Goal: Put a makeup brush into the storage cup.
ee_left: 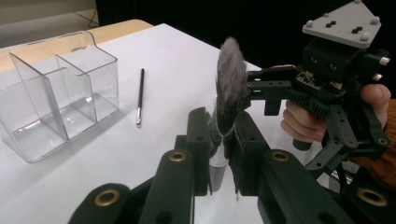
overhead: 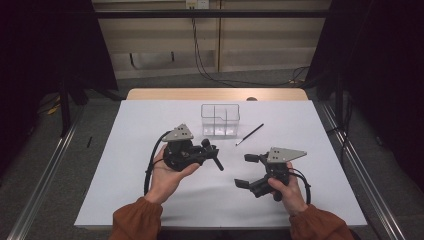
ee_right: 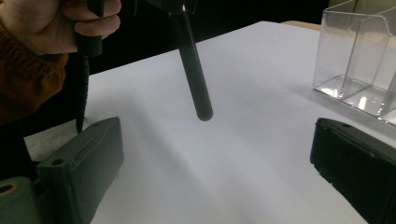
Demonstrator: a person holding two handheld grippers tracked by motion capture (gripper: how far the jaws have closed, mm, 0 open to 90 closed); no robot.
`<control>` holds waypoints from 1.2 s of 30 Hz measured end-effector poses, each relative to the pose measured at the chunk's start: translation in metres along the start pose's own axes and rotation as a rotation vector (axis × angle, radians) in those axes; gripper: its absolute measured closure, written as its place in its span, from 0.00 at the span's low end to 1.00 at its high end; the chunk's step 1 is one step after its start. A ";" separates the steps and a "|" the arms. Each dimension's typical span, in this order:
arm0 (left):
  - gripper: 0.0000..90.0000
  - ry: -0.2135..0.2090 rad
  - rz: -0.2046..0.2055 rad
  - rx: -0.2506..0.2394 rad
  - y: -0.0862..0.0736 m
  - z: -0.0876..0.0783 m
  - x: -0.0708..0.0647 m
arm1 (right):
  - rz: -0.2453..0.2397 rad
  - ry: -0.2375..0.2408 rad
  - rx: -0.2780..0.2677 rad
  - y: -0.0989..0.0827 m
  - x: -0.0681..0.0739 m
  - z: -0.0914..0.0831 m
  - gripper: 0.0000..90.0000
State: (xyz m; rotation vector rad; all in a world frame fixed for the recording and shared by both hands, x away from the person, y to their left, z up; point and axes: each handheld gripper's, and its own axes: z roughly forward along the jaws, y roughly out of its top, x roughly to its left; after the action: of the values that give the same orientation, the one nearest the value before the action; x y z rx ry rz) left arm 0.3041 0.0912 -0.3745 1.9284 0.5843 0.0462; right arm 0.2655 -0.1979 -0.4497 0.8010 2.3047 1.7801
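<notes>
Between the hands: brush (ee_left: 229,93) clamped in left tongs (overhead: 207,151), handle pointing right.
Right tongs (overhead: 244,171) gape empty; organizer (overhead: 220,120) lies far, nearer the left hand.

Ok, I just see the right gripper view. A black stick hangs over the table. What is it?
Observer: It's the handle of a brush. The left gripper is shut on it, and the far end has fluffy grey bristles.
Operator: Is there another one?
Observer: Yes, a thin brush lies on the table, just right of the clear box in the high view.
</notes>
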 end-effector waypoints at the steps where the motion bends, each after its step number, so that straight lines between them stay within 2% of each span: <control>1: 0.89 -0.005 0.002 0.009 0.001 0.001 -0.001 | 0.001 0.001 0.002 0.000 0.000 0.000 0.02; 3: 0.89 -0.009 0.011 0.029 0.002 0.003 -0.002 | 0.003 0.004 0.005 0.000 0.000 0.000 0.02; 7: 0.89 -0.017 0.025 0.061 0.004 0.006 -0.004 | 0.006 0.043 0.008 0.000 0.000 0.002 0.04; 11: 0.89 -0.021 0.032 0.102 0.003 0.011 -0.004 | 0.008 0.038 0.013 -0.001 0.000 0.004 0.03; 16: 0.89 -0.034 0.025 0.111 0.004 0.014 -0.005 | 0.038 0.035 0.027 0.000 0.001 0.003 0.04; 24: 0.89 -0.051 0.029 0.126 0.007 0.017 -0.007 | 0.035 0.035 0.010 0.003 0.004 0.004 0.06; 28: 0.89 -0.064 0.042 0.142 0.008 0.020 -0.010 | 0.012 0.040 0.006 0.004 0.006 0.006 0.08; 33: 0.89 -0.075 0.042 0.143 0.008 0.024 -0.012 | -0.020 0.049 0.032 0.007 0.008 0.011 0.13; 35: 0.89 -0.078 0.044 0.147 0.008 0.025 -0.013 | -0.013 0.082 0.031 0.008 0.008 0.013 0.14; 36: 0.89 -0.079 0.041 0.146 0.008 0.026 -0.013 | -0.021 0.082 0.033 0.009 0.008 0.013 0.15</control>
State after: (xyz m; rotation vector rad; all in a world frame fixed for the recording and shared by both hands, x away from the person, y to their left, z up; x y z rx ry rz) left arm 0.3032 0.0617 -0.3760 2.0739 0.5074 -0.0475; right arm 0.2666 -0.1811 -0.4439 0.7181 2.3906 1.8035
